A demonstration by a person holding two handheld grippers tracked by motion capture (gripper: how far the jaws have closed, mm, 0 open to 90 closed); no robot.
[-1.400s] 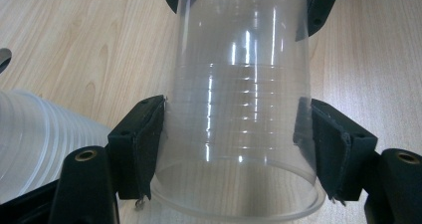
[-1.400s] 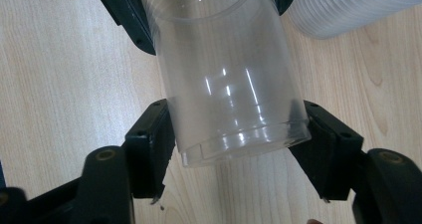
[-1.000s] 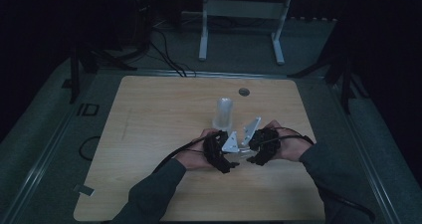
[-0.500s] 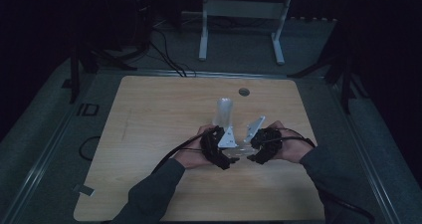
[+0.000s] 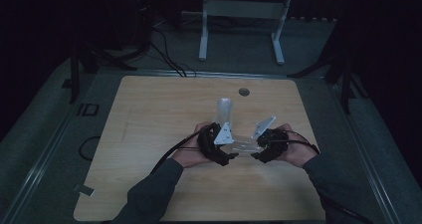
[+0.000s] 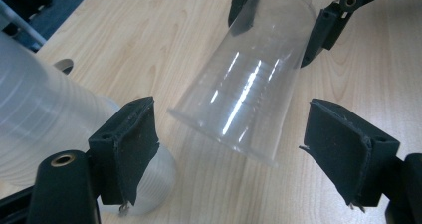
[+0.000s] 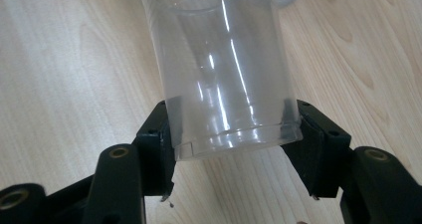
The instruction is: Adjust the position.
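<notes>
A clear plastic cup (image 5: 243, 145) lies on its side, held just above the wooden table (image 5: 149, 124) between my two grippers. My right gripper (image 7: 231, 129) is shut on the cup's (image 7: 224, 74) base end, one pad on each side. My left gripper (image 6: 229, 134) stands open, and the cup's rim (image 6: 224, 134) points into the gap between its pads without touching them. Beyond the cup the right gripper's black fingers (image 6: 323, 25) clamp the base. A frosted stack of cups (image 5: 225, 109) stands just behind the hands, and it looms at the left (image 6: 45, 114) in the left gripper view.
A round cable hole (image 5: 243, 91) sits in the table near the far edge. A white metal stand (image 5: 244, 15) is on the floor beyond the table. Black cables trail from both grippers toward the near edge, and a small tag (image 5: 84, 189) lies off the table's near-left corner.
The two grippers have drawn slightly apart, the left one shifting a little to the left. The stack of cups has stayed in place.
</notes>
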